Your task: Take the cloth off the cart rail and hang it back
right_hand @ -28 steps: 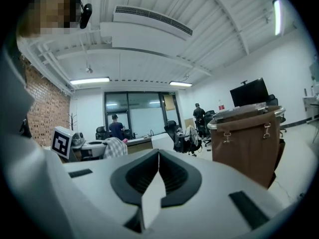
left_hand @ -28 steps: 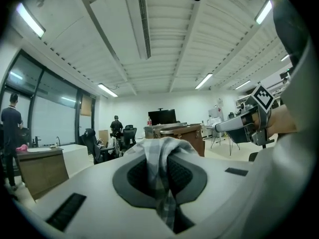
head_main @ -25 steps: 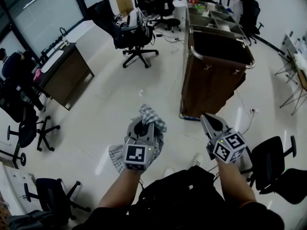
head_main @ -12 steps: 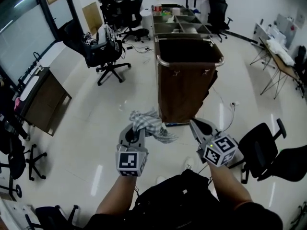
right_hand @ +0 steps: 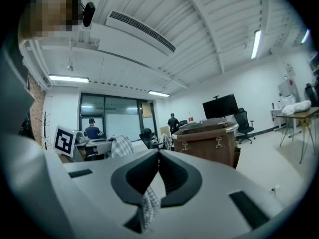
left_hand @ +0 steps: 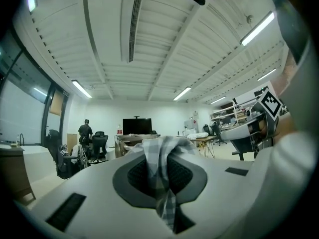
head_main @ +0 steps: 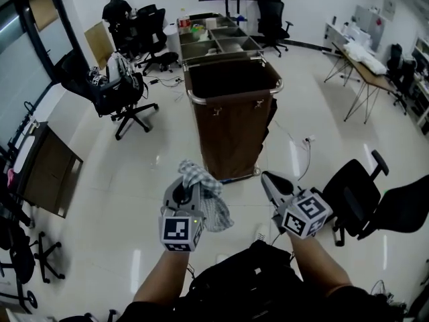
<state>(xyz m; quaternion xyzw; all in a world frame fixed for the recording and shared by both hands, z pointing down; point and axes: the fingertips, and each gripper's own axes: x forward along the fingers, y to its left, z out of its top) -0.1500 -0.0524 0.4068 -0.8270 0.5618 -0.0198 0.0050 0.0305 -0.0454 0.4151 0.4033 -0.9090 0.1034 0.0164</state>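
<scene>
My left gripper [head_main: 186,184] is shut on a grey-and-white checked cloth [head_main: 205,197], which bunches over its tips and hangs down to the right. In the left gripper view the cloth [left_hand: 162,156] is pinched between the pads. My right gripper [head_main: 267,178] is held beside it, apart from the cloth, with its jaws together. In the right gripper view a scrap of checked fabric [right_hand: 146,203] shows low in the slot of the right gripper [right_hand: 158,156]. The brown cart [head_main: 231,123] with its metal rail [head_main: 232,98] stands just ahead of both grippers.
Black office chairs stand at the right [head_main: 358,193] and at the back left [head_main: 114,89]. A dark cabinet [head_main: 47,170] sits at the left, a folding table [head_main: 365,69] at the back right. A cable [head_main: 295,156] lies on the floor by the cart. A person [head_main: 115,9] stands far back.
The cart has come closer and nearer the middle of the head view. Both grippers have moved toward it, and the cloth stays in the left gripper.
</scene>
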